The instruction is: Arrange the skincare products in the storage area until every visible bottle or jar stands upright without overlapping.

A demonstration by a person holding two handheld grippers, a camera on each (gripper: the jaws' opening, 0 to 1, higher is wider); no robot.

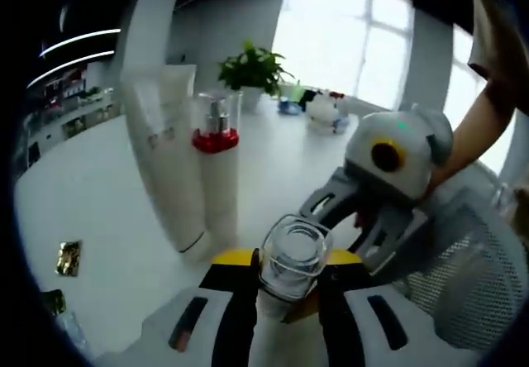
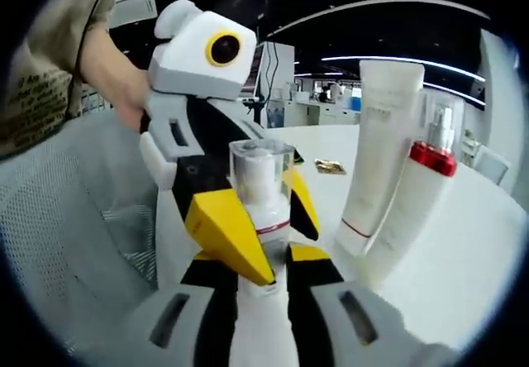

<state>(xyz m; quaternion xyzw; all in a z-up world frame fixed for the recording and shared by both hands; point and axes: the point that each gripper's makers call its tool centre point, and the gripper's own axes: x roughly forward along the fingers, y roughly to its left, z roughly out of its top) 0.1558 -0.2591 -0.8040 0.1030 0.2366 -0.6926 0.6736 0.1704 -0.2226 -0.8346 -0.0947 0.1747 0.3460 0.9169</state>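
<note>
1. Left tool (image 1: 285, 297) and right tool (image 2: 263, 288) both close narrow on the clear-capped bottle (image 1: 291, 255), likely steadying it upright.
2. Just beyond the tools, a white tube (image 1: 169, 152) and red-collared bottle (image 1: 216, 164) stand touching on the desk (image 1: 99, 210).

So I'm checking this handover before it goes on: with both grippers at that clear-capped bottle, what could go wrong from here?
1. Both the left gripper and the right gripper close on the clear-capped bottle at once; uneven pulling could twist it or make it slip.
2. The white tube and the red-collared pump bottle stand close beside it on the white table; a swing could topple them.
</note>
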